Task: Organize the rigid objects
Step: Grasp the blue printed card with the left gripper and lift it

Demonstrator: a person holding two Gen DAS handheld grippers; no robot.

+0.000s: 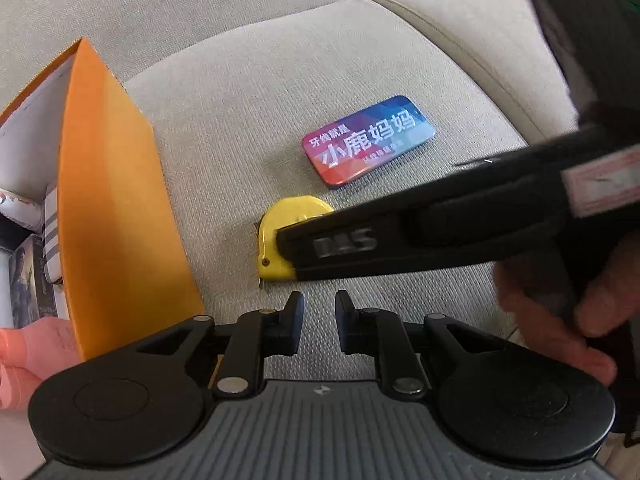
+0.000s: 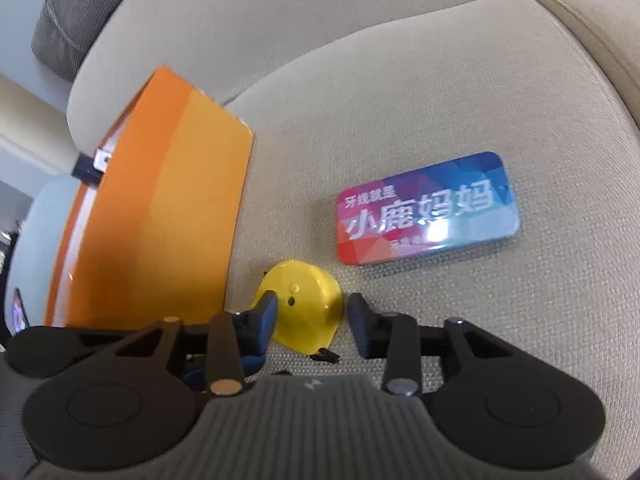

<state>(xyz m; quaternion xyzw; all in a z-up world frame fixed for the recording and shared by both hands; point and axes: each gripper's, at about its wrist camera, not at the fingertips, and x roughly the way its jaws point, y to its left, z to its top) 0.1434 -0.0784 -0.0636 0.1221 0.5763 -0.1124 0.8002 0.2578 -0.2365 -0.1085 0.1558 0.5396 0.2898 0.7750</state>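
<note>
Left-wrist view, left to right. At the left edge stands an orange box [image 1: 120, 208], open-topped, with packets and a pink item visible inside; it rests on a beige sofa cushion [image 1: 240, 80]. At lower centre the left claw [image 1: 318, 312] hangs above bare fabric with its jaws nearly pressed together and nothing between them. Just above it lies a yellow tape measure [image 1: 280, 236], flat on the cushion and just beside the box wall. Toward the upper right of it lies a multicoloured tin [image 1: 366, 146] with white lettering, near the tape measure but apart from it. From the right edge the right claw reaches across, its dark finger overlapping the tape measure; a hand [image 1: 560, 312] grips its handle.

Right-wrist view, left to right. The orange box [image 2: 160, 216] fills the left; the tape measure [image 2: 304, 304] sits at lower centre, between the spread jaws of the right claw [image 2: 312, 316]. The left finger [image 2: 264, 312] overlaps its edge; the right finger stands clear, so no grip is formed. The tin [image 2: 428, 220] lies at the right.

Likely hazards: the smooth rounded casing may squirt out if the jaws close off-centre; the soft cushion may let it tilt; the left finger, close to the box, may snag its wall.
</note>
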